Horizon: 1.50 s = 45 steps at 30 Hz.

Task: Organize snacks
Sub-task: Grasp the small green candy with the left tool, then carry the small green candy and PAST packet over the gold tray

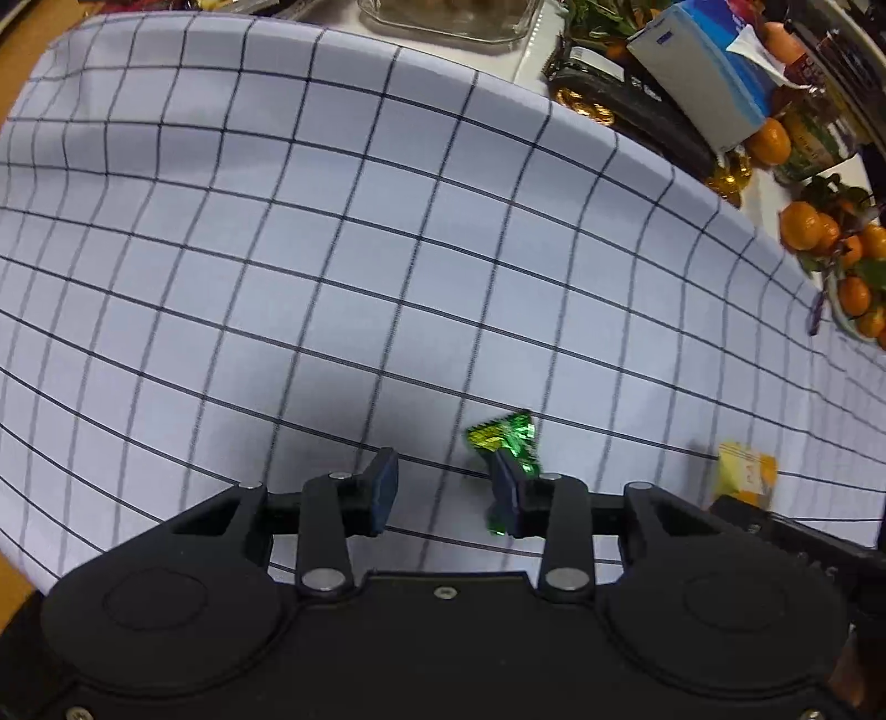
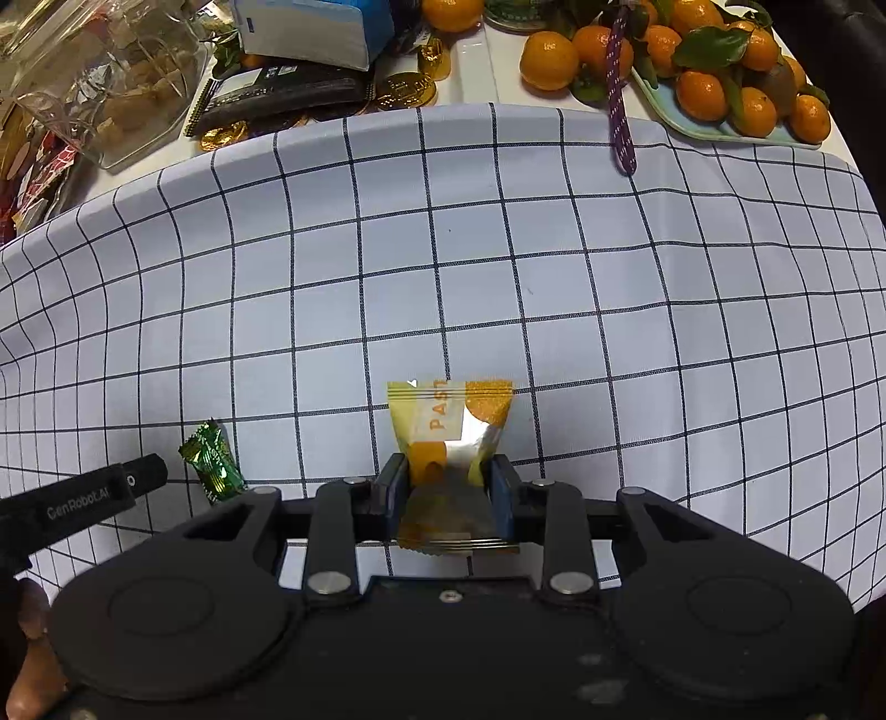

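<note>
A green foil candy lies on the checked cloth, its lower end hidden behind the right finger of my left gripper. That gripper is open, with bare cloth between its pads. In the right wrist view the same green candy rests on the cloth beside the black body of the left gripper. My right gripper is shut on a yellow and orange snack packet, which sticks out ahead of the pads above the cloth. The packet also shows blurred as a yellow packet at the right.
Beyond the cloth's far edge stand a glass jar of snacks, a blue and white tissue box, a black packet, gold foil coins and a tray of oranges with leaves. A purple cord lies onto the cloth.
</note>
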Motion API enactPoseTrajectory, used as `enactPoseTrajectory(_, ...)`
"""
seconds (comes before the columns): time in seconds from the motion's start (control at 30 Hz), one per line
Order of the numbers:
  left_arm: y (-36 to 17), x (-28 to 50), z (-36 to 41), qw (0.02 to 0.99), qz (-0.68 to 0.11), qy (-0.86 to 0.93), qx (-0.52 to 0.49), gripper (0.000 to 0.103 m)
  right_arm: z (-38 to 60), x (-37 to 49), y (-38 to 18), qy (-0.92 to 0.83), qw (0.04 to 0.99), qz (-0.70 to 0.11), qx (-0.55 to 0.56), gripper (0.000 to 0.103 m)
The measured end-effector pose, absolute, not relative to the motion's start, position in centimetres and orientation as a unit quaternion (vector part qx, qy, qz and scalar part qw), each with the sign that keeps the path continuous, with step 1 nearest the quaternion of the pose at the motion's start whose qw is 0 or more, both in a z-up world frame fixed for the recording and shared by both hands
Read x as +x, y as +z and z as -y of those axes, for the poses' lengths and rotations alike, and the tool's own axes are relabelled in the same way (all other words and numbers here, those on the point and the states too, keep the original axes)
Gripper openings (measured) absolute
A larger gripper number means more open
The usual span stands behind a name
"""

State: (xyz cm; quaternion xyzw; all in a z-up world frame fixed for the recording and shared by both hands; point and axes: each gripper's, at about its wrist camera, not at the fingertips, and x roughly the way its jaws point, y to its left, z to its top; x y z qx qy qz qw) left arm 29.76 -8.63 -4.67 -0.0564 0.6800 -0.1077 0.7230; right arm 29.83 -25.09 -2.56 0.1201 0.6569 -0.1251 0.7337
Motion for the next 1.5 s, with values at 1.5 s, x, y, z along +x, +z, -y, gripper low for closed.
enactPoseTrajectory(1.5,-5.5,27.8,13.9,0.743,-0.655,-0.106,0.091,0.023,25.9,30.5,-3.3,-0.111,0.703,-0.680,0.174,0.032)
